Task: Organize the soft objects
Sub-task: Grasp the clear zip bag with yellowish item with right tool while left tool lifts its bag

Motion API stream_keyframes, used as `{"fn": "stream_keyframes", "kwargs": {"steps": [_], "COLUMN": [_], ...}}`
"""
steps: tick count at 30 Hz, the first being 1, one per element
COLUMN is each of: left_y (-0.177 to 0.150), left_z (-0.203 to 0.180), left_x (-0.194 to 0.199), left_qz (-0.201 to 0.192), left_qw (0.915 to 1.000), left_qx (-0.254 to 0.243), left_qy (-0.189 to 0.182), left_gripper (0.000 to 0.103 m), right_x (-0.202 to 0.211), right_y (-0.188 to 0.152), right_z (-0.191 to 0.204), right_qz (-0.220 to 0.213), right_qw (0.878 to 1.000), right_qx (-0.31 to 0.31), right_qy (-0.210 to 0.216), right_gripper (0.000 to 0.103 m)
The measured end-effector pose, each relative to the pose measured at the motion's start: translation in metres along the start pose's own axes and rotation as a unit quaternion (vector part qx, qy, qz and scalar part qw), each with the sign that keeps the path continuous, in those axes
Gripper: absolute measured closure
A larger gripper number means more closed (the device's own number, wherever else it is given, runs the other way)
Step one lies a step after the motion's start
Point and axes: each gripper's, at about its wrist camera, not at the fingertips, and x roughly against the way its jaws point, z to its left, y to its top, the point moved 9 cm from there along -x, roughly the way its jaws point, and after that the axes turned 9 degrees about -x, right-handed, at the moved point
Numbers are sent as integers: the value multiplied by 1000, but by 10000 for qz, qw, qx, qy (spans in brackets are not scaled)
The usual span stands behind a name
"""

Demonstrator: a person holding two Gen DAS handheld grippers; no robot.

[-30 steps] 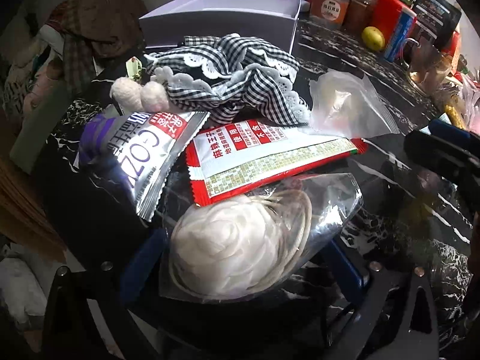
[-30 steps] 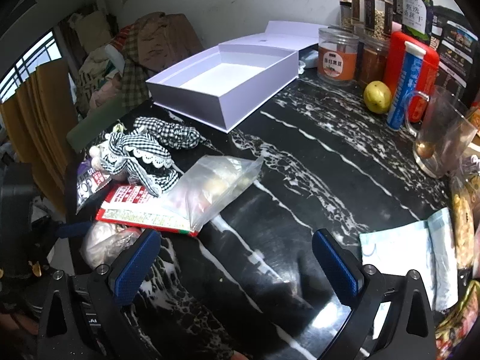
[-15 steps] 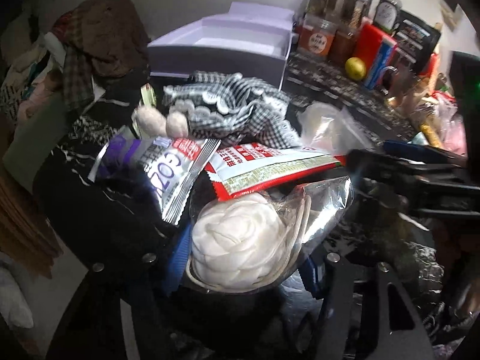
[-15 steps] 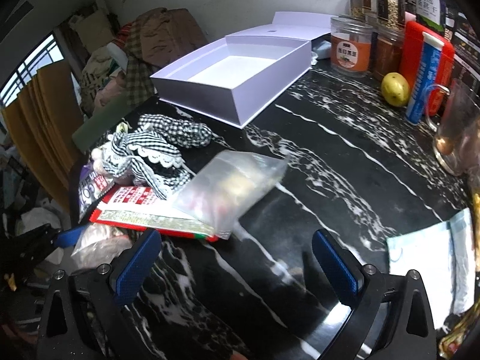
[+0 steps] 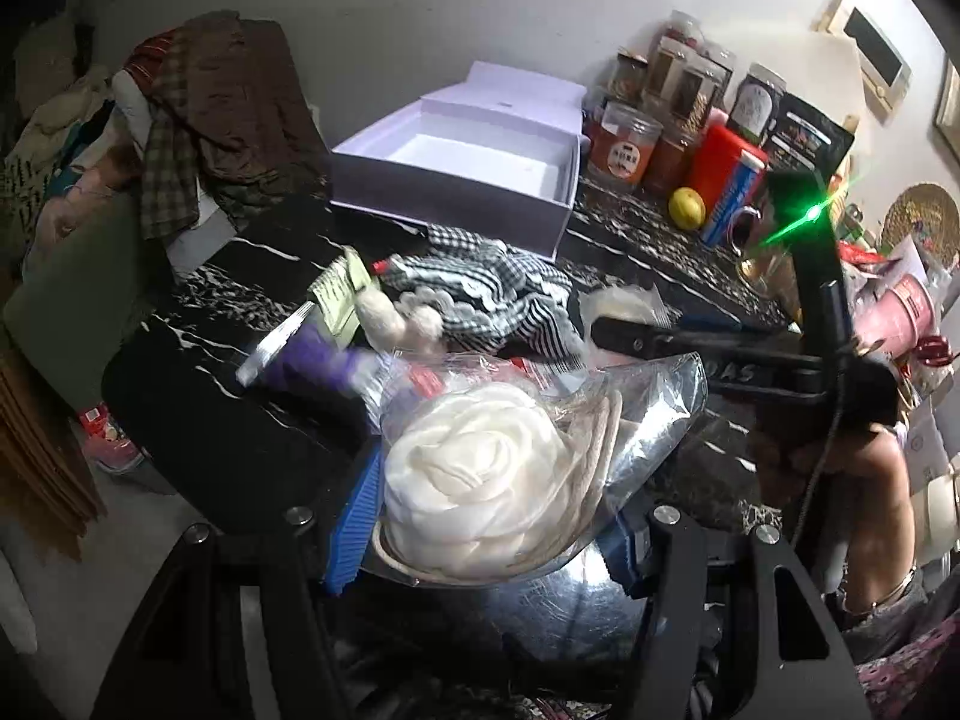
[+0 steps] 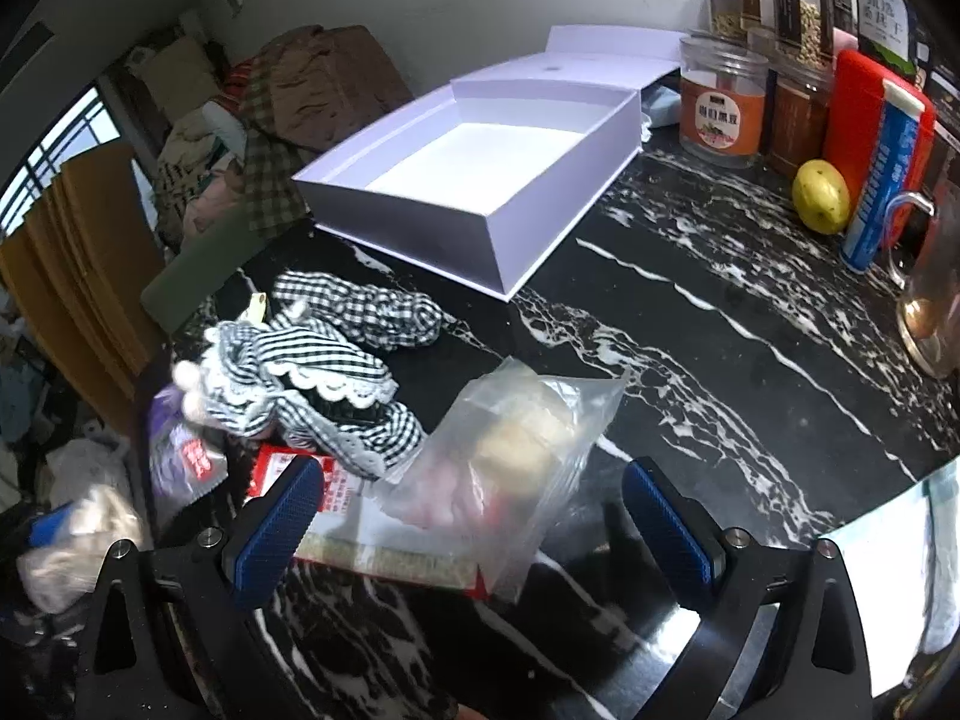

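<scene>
My left gripper (image 5: 489, 531) is shut on a clear bag holding a white rolled cloth flower (image 5: 480, 480), lifted off the black marble table (image 6: 690, 330). In the right wrist view the same bag (image 6: 72, 534) shows blurred at the lower left. My right gripper (image 6: 474, 531) stands open just above a second clear zip bag (image 6: 516, 450) that lies on a red snack packet (image 6: 342, 498). Beyond them a black-and-white gingham cloth (image 6: 336, 360) lies in a heap. An open white box (image 6: 540, 228) sits behind it, with nothing inside.
Jars (image 6: 723, 102), a red canister (image 6: 870, 108), a lemon (image 6: 821, 195) and a glass mug (image 6: 936, 300) line the back right. A purple packet (image 6: 180, 450) lies at the table's left edge. Clothes (image 5: 210, 114) are piled beyond that edge. A pale packet (image 6: 900, 588) lies front right.
My left jaws closed on the bag with the white flower and lifted it off the table. My right gripper moved left, over the clear zip bag, still open.
</scene>
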Motion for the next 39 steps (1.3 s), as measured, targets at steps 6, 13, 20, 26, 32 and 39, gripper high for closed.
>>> {"fn": "stream_keyframes", "kwargs": {"steps": [6, 13, 20, 26, 32, 39], "left_y": [7, 12, 15, 21, 32, 57], "left_z": [-2, -8, -11, -18, -25, -27], "left_x": [-5, -9, -13, -12, -7, 6], "left_qz": [-73, -109, -103, -186, -340, -674], "left_qw": [9999, 9996, 9994, 9991, 9984, 9962], "left_qx": [61, 61, 88, -1, -112, -232], "left_qy": [-138, -255, -305, -369, -440, -509], "left_gripper": [40, 40, 40, 40, 40, 40], "right_x": [-19, -18, 7, 38, 65, 96], "right_y": [0, 0, -5, -10, -9, 6], "right_z": [-5, -10, -18, -17, -7, 15], "right_qz": [94, 54, -216, -374, -517, -796], "right_qw": [9998, 9998, 9996, 9992, 9984, 9951], "right_qx": [-108, -174, -191, -136, 9, 202], "right_qy": [-134, -85, 45, 81, 229, 558], "right_gripper": [18, 59, 65, 65, 65, 65]}}
